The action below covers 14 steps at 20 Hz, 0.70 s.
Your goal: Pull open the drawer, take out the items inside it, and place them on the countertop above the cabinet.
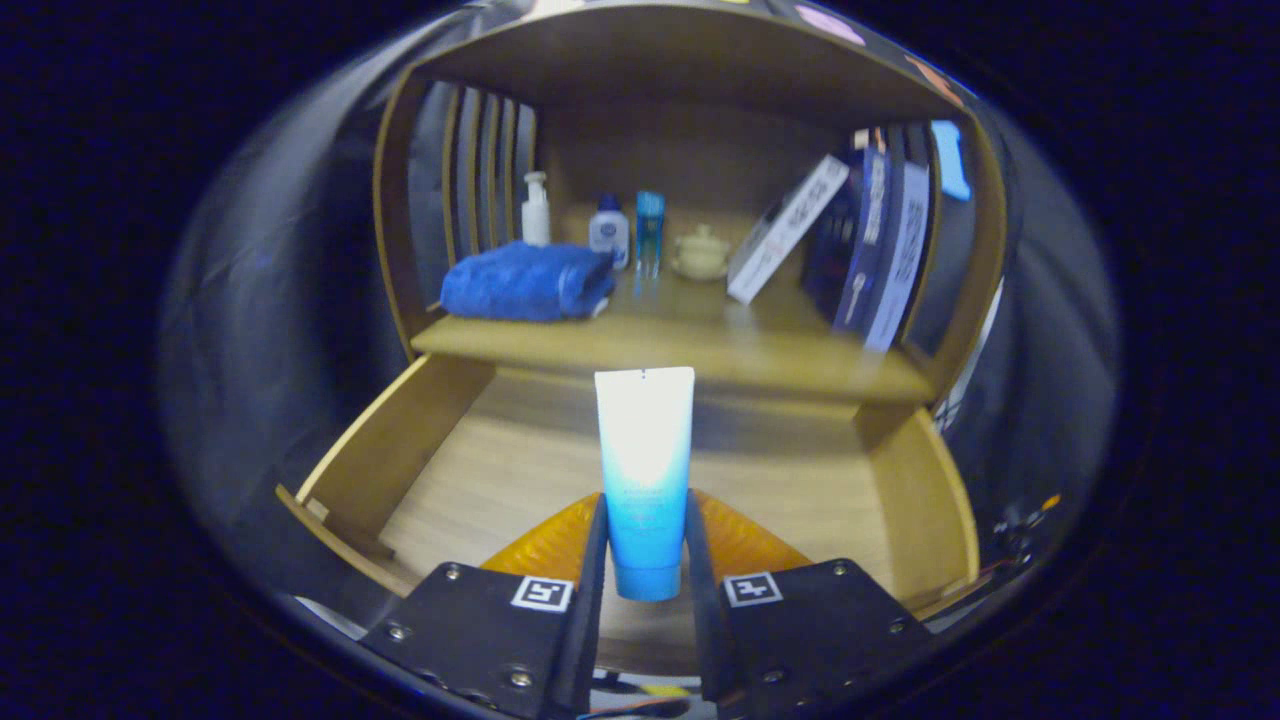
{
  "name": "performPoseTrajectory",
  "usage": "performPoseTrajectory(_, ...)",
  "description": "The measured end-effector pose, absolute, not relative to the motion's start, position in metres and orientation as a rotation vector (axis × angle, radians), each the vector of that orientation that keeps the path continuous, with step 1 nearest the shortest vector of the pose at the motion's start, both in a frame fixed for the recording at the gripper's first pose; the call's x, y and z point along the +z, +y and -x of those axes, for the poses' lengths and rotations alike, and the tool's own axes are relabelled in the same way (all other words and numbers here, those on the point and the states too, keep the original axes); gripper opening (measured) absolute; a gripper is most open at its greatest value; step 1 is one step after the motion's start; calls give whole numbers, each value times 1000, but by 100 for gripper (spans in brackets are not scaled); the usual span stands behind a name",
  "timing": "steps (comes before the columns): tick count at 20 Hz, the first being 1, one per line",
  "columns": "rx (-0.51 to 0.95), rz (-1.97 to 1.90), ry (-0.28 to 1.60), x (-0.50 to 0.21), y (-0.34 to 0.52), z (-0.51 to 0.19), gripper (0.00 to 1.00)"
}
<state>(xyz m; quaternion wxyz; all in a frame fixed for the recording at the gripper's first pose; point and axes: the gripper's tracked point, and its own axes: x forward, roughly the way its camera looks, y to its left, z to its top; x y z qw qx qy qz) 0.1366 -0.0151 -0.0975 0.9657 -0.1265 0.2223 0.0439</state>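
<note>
My gripper (645, 545) is shut on a white-to-blue tube (644, 470), cap end down between the two fingers, its flat crimped end pointing up. The tube hangs over the pulled-out wooden drawer (430, 440), whose bare floor shows below and around it. Beyond the drawer lies the wooden countertop (700, 345) of the cabinet, level with the tube's top end.
On the countertop lie a folded blue towel (527, 283), a white pump bottle (536, 210), a small white-and-blue bottle (609, 230), a blue box (650, 232) and a cream lidded pot (701, 252). Leaning books (850, 240) stand at the right. Cabinet side walls flank the shelf.
</note>
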Motion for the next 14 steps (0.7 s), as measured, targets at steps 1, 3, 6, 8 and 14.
performPoseTrajectory(1,82,286,398,-82,-15,-137,41)
performPoseTrajectory(3,74,316,306,-54,-12,-132,40)
performPoseTrajectory(6,64,317,216,-24,-5,-139,41)
performPoseTrajectory(8,52,300,192,-12,-4,-146,40)
performPoseTrajectory(14,23,204,195,-10,2,-184,41)
